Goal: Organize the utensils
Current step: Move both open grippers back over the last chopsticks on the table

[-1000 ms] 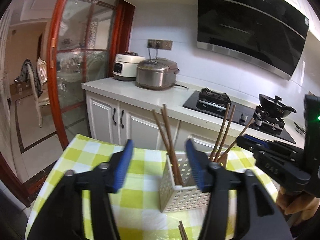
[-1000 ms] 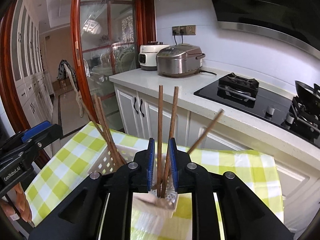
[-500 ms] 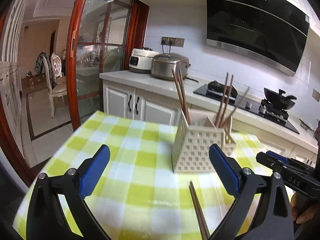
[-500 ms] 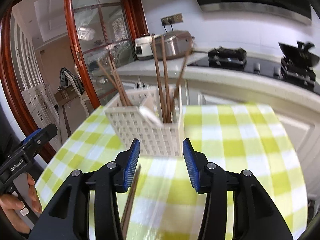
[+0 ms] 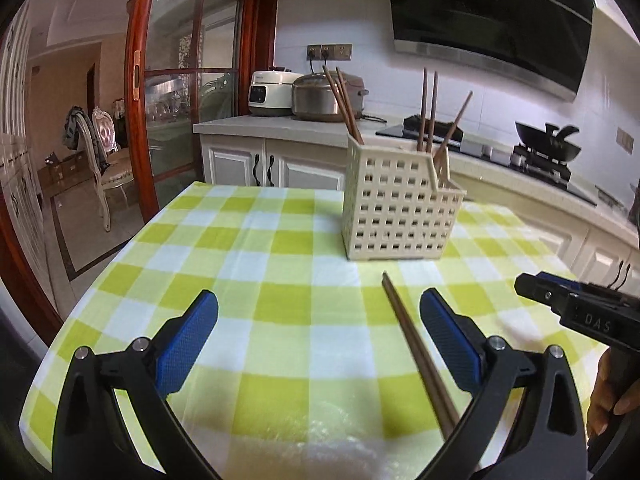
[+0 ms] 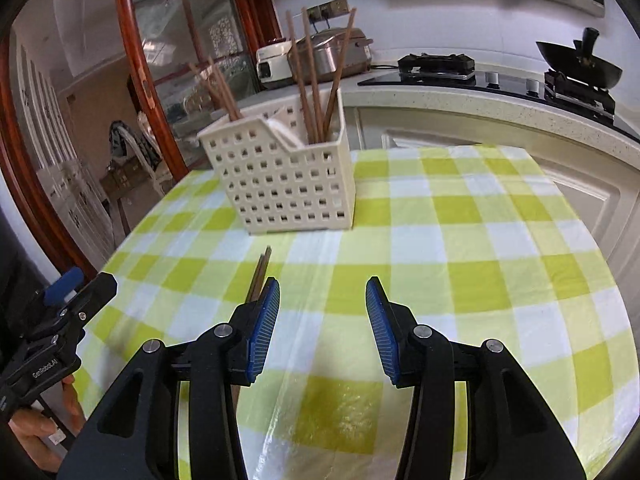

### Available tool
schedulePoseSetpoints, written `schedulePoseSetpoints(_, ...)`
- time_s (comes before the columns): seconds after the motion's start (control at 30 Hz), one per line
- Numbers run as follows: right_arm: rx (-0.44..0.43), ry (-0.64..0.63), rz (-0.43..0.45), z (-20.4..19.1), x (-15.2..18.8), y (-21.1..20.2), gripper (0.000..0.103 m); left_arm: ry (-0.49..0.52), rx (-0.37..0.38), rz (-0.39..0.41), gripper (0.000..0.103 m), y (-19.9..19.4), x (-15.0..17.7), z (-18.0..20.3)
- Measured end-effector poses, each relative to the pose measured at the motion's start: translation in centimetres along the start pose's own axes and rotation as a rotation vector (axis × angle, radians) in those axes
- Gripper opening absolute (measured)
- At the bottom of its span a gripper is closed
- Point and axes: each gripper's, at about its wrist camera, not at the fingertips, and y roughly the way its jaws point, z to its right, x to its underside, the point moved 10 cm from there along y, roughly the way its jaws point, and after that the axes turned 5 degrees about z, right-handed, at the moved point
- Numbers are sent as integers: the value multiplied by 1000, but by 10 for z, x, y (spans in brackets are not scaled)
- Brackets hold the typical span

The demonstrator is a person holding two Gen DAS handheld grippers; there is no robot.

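Left wrist view shows the left gripper [image 5: 319, 332] with jaws wide and empty over the desk [image 5: 256, 280]; the right gripper [image 6: 323, 326] stands half open, empty. Loose chopsticks [image 5: 416, 354] lie before the basket [image 5: 398, 210], near ends hidden behind the jaws.

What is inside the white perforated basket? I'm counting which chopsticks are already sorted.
The basket holds brown chopsticks: two in its taller section, three in the lower one. Their lower ends are hidden behind the walls.
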Motion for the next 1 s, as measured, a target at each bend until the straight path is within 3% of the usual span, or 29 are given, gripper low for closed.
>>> schedulePoseSetpoints(0.47, 20, -60, -85, -32, 27, 43, 43, 69, -58, -9, 98, 5, 14, -19)
schedulePoseSetpoints(0.8, 19, -113, -138, -54, 31, 67, 18, 106, -69, -4, 98, 4, 20, -30)
schedulePoseSetpoints(1.0, 19, -148, -168, -65, 33, 77, 16, 82, -63, -10, 98, 6, 23, -37)
